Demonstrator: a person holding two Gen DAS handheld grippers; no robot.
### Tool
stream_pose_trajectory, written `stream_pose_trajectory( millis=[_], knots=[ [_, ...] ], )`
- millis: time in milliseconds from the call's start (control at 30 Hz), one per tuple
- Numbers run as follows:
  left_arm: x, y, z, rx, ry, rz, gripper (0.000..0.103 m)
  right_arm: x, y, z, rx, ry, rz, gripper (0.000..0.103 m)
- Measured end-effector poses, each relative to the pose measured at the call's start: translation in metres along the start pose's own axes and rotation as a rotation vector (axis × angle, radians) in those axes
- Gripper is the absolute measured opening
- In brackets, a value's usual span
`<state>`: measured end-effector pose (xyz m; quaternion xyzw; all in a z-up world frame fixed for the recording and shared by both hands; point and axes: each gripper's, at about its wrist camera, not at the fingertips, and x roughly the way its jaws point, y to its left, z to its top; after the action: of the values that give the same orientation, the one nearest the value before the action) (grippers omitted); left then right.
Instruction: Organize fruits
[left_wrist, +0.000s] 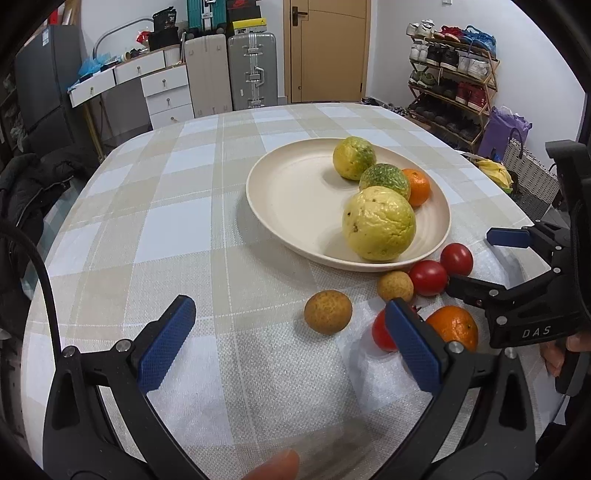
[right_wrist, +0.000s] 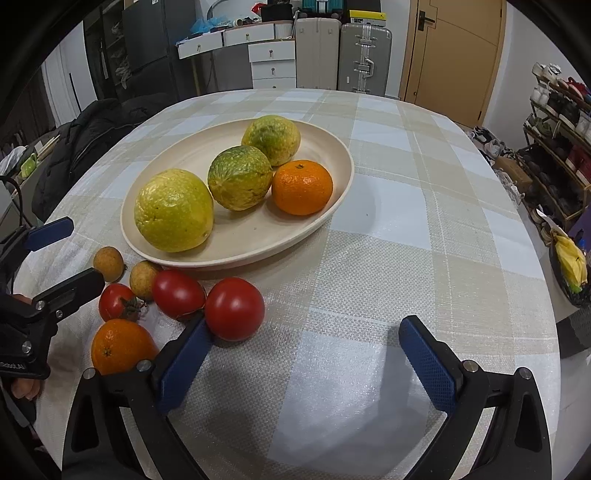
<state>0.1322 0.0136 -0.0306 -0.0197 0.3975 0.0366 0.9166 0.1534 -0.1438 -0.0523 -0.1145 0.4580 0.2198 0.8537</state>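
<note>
A cream plate (left_wrist: 291, 199) (right_wrist: 236, 236) holds three yellow-green fruits and one orange (right_wrist: 302, 187). On the cloth by its near rim lie two brown longans (left_wrist: 328, 312) (left_wrist: 395, 286), three red tomatoes (right_wrist: 234, 308) (right_wrist: 178, 293) (right_wrist: 117, 302) and a second orange (right_wrist: 120, 345) (left_wrist: 454, 326). My left gripper (left_wrist: 291, 317) is open and empty, with the nearer longan between its fingers' line. My right gripper (right_wrist: 306, 330) is open and empty; its left finger (right_wrist: 184, 362) touches or nearly touches the big tomato. It also shows in the left wrist view (left_wrist: 476, 258).
The table wears a checked beige and white cloth (right_wrist: 388, 229). Dark clothing (right_wrist: 88, 147) lies on a chair at the left edge. A basket with yellow fruit (right_wrist: 570, 266) stands off the table's right side. Suitcases, drawers and a shoe rack line the walls.
</note>
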Motion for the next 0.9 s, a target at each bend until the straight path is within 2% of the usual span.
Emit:
stream_pose_trajectory(
  millis=[267, 433, 567, 633, 900],
  knots=[
    [0.002, 0.003, 0.0, -0.012, 0.007, -0.003, 0.102, -0.006, 0.007, -0.001, -0.043, -0.028, 0.036, 0.078],
    [0.002, 0.003, 0.0, -0.013, 0.007, -0.003, 0.102, -0.011, 0.013, -0.002, -0.071, -0.042, 0.088, 0.05],
    [0.002, 0.003, 0.0, -0.013, 0.007, -0.003, 0.102, -0.014, 0.016, -0.003, -0.072, -0.05, 0.119, 0.041],
    [0.002, 0.003, 0.0, -0.013, 0.007, -0.004, 0.102, -0.015, 0.015, -0.003, -0.063, -0.052, 0.145, 0.03],
    [0.005, 0.005, 0.0, -0.014, 0.015, -0.001, 0.102, -0.02, 0.012, -0.002, -0.04, -0.075, 0.176, 0.029]
  ],
)
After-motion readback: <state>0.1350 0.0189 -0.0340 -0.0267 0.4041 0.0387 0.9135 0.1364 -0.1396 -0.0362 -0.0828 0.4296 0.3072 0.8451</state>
